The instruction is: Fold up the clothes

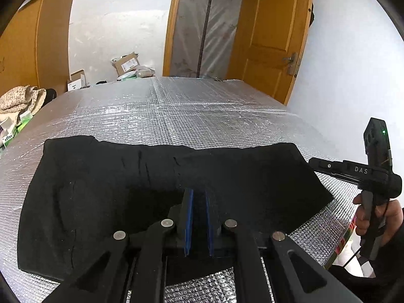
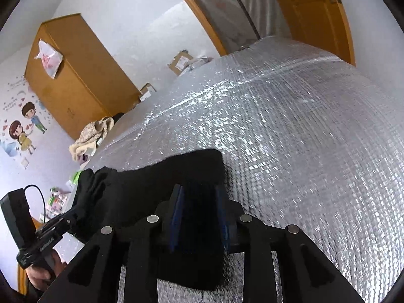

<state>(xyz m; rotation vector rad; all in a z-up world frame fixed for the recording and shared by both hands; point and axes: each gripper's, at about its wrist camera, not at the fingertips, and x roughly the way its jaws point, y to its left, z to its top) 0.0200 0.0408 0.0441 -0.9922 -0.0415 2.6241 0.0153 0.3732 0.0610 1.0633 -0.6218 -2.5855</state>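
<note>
The black garment [image 1: 126,197] lies across the near silver mat [image 1: 176,106]; the left gripper [image 1: 199,197] pinches its near edge, while the right gripper [image 2: 199,197] stands parted, so the fold may slump unevenly

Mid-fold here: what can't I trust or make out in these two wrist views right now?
- Black garment: near hem hidden behind left gripper, left wrist view.
- Whether right gripper grips cloth: black on black, right wrist view.
- Garment type: folds unreadable, both views.
- Silver mat: motion-blurred near right edge, right wrist view.
</note>
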